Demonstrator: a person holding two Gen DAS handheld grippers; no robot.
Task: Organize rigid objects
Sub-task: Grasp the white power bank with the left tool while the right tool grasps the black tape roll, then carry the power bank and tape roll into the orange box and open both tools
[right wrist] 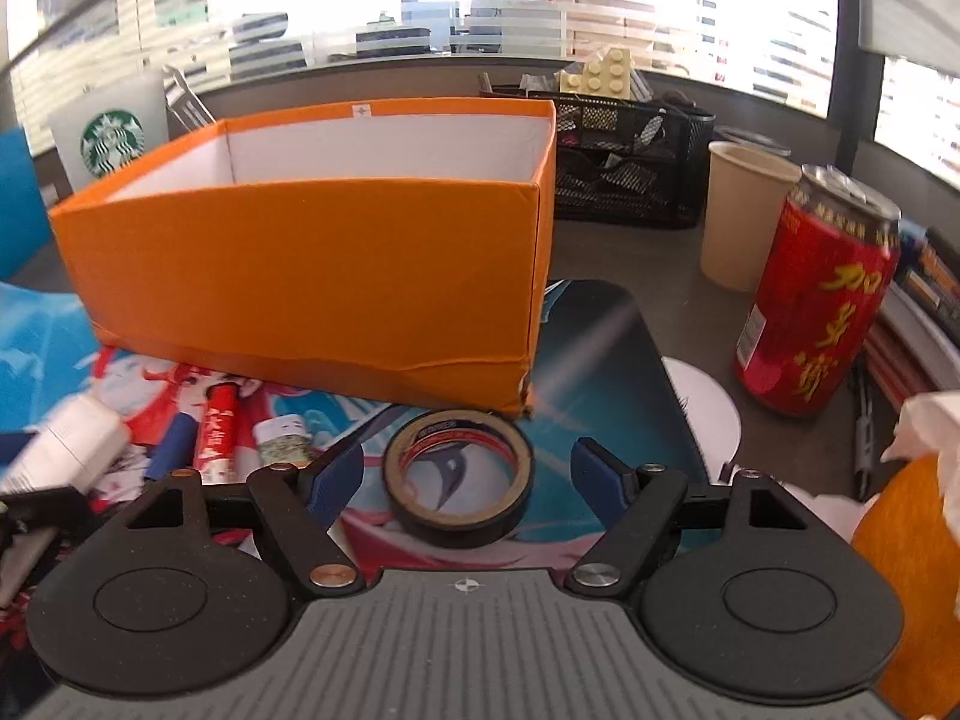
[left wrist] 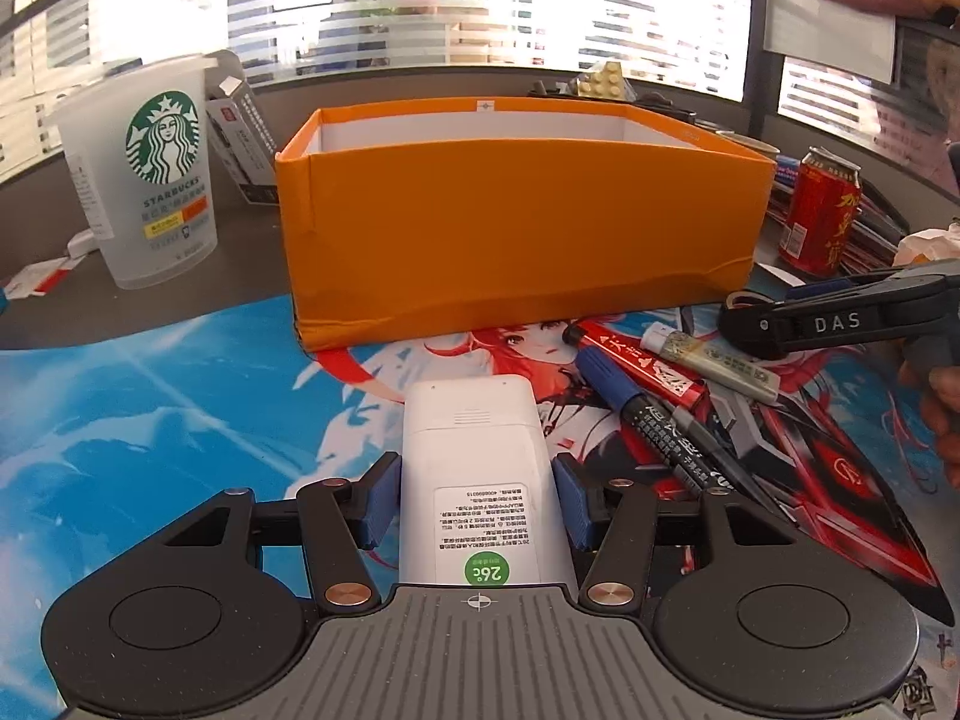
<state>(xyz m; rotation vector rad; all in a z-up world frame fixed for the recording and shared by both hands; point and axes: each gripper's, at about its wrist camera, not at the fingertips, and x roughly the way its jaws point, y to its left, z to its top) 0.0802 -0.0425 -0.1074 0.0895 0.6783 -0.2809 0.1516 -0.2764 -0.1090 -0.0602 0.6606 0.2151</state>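
- Left gripper (left wrist: 477, 501): jaws pinching the white remote (left wrist: 474, 468), low over the mat, near side of the orange box (left wrist: 516, 228).
- Right gripper (right wrist: 465, 471): jaws spread, straddling the tape roll (right wrist: 459, 477), no contact.
- Risk: smooth remote slipping; tape skidding under uneven closing.

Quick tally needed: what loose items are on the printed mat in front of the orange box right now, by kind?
White remote control, back side up, clamped in the left tongs: 1
Markers, one red and one blue-capped: 2
Glue stick with white cap: 1
Roll of black tape, lying between the open right tongs: 1
Total: 5
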